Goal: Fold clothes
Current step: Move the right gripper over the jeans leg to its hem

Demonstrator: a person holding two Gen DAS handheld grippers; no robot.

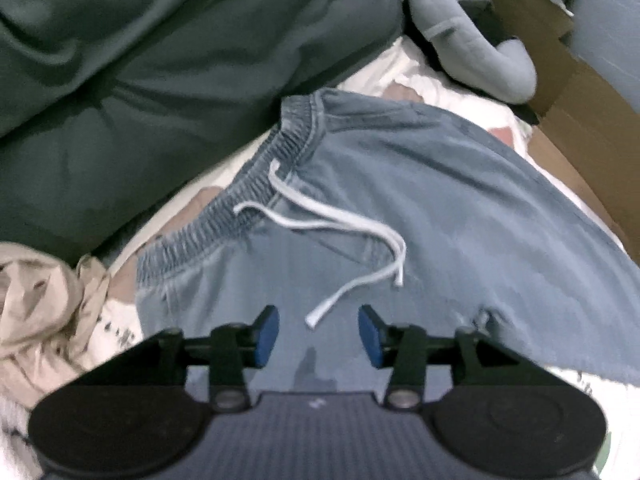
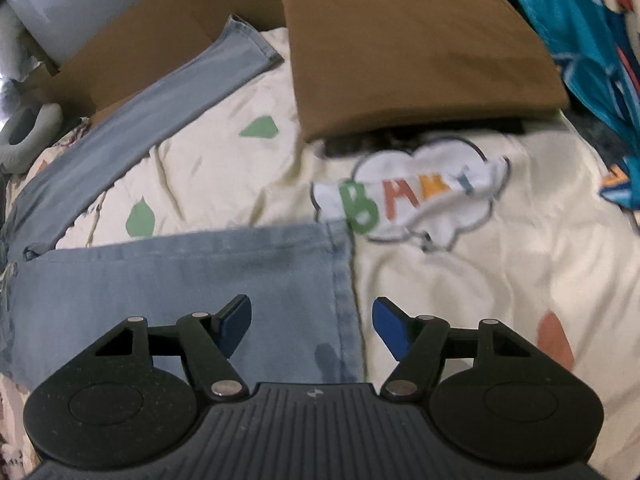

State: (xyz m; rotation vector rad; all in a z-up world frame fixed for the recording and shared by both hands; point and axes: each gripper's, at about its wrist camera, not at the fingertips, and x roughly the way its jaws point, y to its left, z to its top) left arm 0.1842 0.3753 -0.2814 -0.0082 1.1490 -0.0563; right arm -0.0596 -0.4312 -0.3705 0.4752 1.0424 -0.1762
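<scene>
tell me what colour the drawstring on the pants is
White, against the faded blue pants; the drawstring shows best in the left wrist view.

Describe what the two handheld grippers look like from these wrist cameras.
Both match: the left gripper and right gripper have matte black linkage arms with silver pivot pins, round black discs on each side, a ribbed grey body, and blue pads on the fingers. No cables or sleeves show.

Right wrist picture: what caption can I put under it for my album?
Open right hand-held gripper hovers over a light blue trouser leg's hem on a cream bedspread, folded brown garment beyond.
</scene>
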